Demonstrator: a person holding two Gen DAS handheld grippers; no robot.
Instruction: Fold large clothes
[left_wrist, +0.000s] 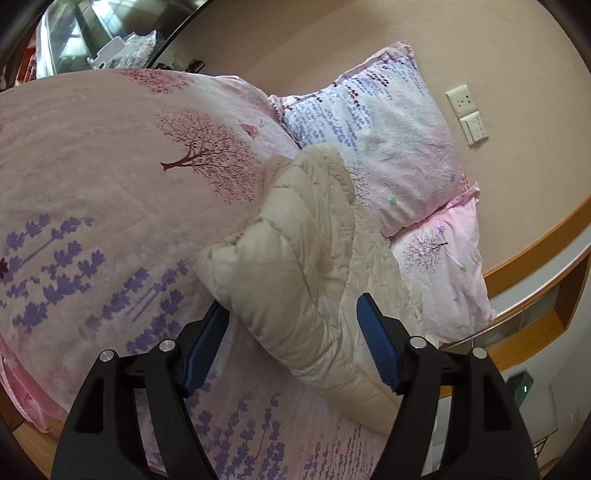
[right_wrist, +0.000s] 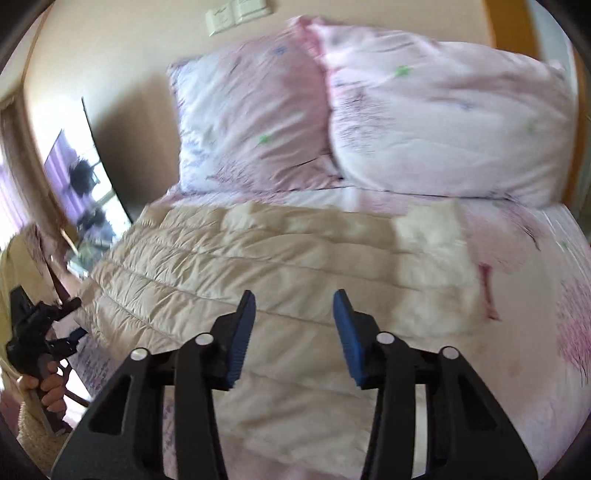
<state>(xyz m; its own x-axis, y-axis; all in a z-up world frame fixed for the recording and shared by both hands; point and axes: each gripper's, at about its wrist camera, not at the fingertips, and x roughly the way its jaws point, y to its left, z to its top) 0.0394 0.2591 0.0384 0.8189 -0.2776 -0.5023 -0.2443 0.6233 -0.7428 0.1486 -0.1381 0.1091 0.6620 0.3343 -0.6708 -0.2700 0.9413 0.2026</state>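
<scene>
A cream quilted puffer jacket (left_wrist: 295, 266) lies on the floral bed; it also fills the middle of the right wrist view (right_wrist: 258, 258), spread flat. My left gripper (left_wrist: 291, 314) is open, its blue pads either side of a raised, bunched fold of the jacket, not clamped. My right gripper (right_wrist: 293, 306) is open and empty, just above the jacket's middle. The left gripper also shows at the far left of the right wrist view (right_wrist: 70, 321), at the jacket's edge, held by a hand.
The bed cover (left_wrist: 92, 184) is pink with tree and lavender prints. Two pillows (right_wrist: 443, 118) lean on the wall behind the jacket. Wall sockets (left_wrist: 467, 114) and a wooden ledge (left_wrist: 535, 295) are at the right. A window (right_wrist: 74, 173) is at the left.
</scene>
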